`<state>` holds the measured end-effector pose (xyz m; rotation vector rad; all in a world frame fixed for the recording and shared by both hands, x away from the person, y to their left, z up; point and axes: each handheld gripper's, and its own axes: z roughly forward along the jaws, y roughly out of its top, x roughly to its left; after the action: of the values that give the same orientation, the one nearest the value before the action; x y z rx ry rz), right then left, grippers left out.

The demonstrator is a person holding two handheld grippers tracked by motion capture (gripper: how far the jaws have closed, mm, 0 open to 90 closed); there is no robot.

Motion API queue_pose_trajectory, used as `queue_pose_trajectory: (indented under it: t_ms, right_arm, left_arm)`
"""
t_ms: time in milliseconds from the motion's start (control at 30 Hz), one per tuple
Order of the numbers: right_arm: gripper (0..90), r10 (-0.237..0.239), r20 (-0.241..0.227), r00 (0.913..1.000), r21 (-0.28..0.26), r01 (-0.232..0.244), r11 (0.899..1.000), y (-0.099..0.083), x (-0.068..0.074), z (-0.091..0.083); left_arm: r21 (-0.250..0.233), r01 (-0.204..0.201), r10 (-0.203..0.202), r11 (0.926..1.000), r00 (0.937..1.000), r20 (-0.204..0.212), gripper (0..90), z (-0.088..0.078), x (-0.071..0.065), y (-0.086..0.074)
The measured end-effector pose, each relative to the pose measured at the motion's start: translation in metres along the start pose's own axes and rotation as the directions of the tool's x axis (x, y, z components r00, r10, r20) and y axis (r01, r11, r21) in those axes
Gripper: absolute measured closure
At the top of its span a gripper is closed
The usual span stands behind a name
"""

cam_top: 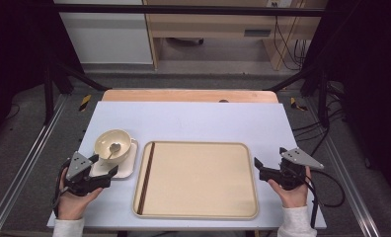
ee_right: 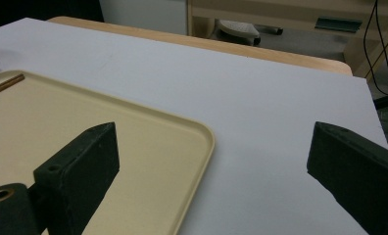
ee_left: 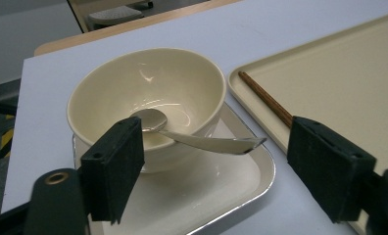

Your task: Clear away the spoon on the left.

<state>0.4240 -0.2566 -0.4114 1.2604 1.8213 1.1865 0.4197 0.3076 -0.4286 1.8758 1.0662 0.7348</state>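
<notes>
A cream bowl (cam_top: 113,140) (ee_left: 148,83) stands on a white square plate (cam_top: 128,167) (ee_left: 216,191) at the table's left. A metal spoon (cam_top: 113,148) (ee_left: 202,142) lies in it, its handle sticking out over the rim. My left gripper (cam_top: 104,165) (ee_left: 221,171) is open just short of the plate's near corner. The spoon handle's tip lies between the jaws, untouched. A large beige tray (cam_top: 198,180) (ee_left: 339,78) (ee_right: 133,142) carries brown chopsticks (cam_top: 146,177) (ee_left: 265,98) (ee_right: 3,84) along its left edge. My right gripper (cam_top: 269,157) (ee_right: 211,181) is open at the tray's right rim, holding nothing.
The white tabletop (cam_top: 193,121) stretches bare behind the tray, with a wooden strip (cam_top: 188,95) at its far edge. Black frame posts (cam_top: 49,84) stand left and right of the table, and cables (cam_top: 327,143) run on the floor at the right.
</notes>
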Motion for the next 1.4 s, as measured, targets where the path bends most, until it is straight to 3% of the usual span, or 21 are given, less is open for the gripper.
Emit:
queue_pose_trajectory:
  t_ms: [233,333,600,1033,1400]
  right_arm:
    - [5.8,-0.003,0.001,1.0,0.006,0.003,1.0,-0.0003,0.0002,0.0014]
    - [5.8,0.001,-0.001,1.0,0.008,-0.001,1.0,-0.0004,0.0003,0.0016]
    - [5.8,0.001,-0.003,1.0,0.007,-0.001,1.0,-0.0003,0.0002,0.0018]
    - [5.8,0.002,-0.003,1.0,0.008,-0.002,1.0,-0.0009,-0.0001,0.003]
    - [5.8,0.007,-0.006,1.0,0.009,-0.007,1.0,-0.0012,-0.0007,0.0031]
  left_arm:
    - [-0.015,0.02,-0.02,0.9997,0.9998,-0.003,39.1,0.0013,0.0059,-0.0022]
    - [-0.014,0.015,-0.015,0.9998,0.9999,-0.001,49.4,0.0008,0.0068,-0.003]
    - [-0.021,0.01,-0.009,0.9997,0.9998,0.019,66.6,0.0,0.0066,-0.0029]
    - [-0.031,-0.006,0.005,0.9995,0.9999,-0.016,81.7,-0.0029,0.0047,-0.0021]
    - [-0.042,0.005,-0.006,0.9991,0.9992,-0.039,88.3,-0.006,0.0053,-0.0022]
